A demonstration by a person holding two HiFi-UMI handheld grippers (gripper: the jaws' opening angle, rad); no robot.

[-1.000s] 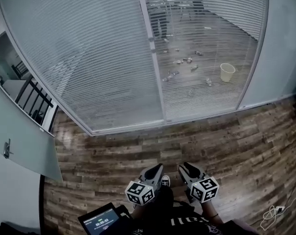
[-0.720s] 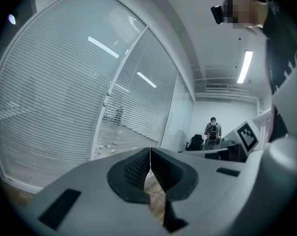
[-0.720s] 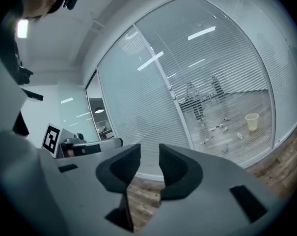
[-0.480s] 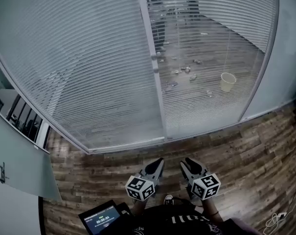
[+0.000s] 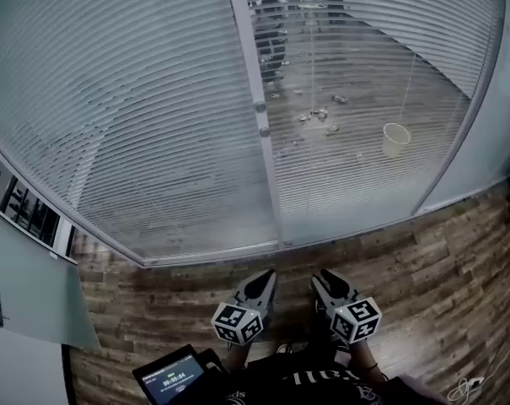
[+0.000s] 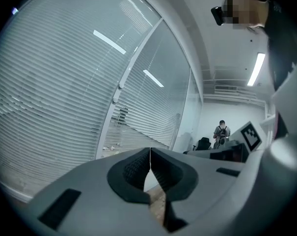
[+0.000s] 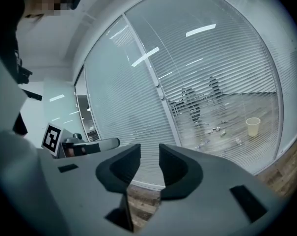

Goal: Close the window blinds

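Because the window blinds are sitting beyond reach, left gripper is hovering bottom-centre clenched empty, right gripper parted empty.

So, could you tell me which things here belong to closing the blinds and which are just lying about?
Job: window blinds; left gripper, shut; right gripper, open.
Lying about: paper cup and small litter behind the blinds; cable on the floor; small screen.

The left gripper and right gripper are showing grey shells, black pads and white marker cubes; the person is wearing a dark top.
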